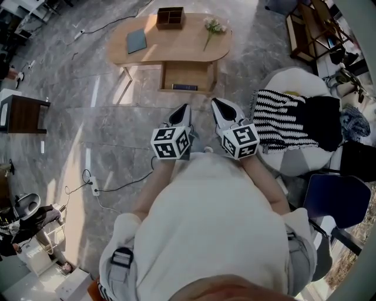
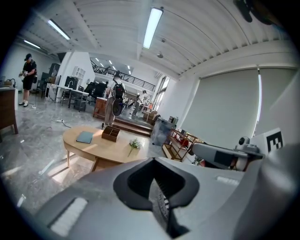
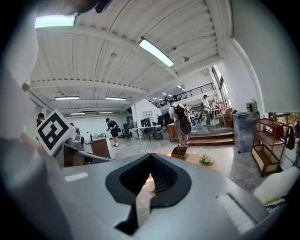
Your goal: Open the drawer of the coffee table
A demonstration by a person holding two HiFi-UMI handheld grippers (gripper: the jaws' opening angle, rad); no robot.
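Left gripper [image 1: 185, 109] and right gripper [image 1: 217, 103] shut, empty, side by side, well apart from coffee table [image 1: 176, 44]. Drawer [image 1: 187, 75] under tabletop: probably rigid wood, light-sliding. Handle not discernible; take front edge.

Book [image 1: 136, 40], box [image 1: 170, 17] and flowers [image 1: 214, 27] on coffee table [image 1: 176, 46] ahead

No legible words or numbers are showing; only square code patterns are sitting on the cubes of the left claw [image 1: 187, 109] and right claw [image 1: 216, 103].
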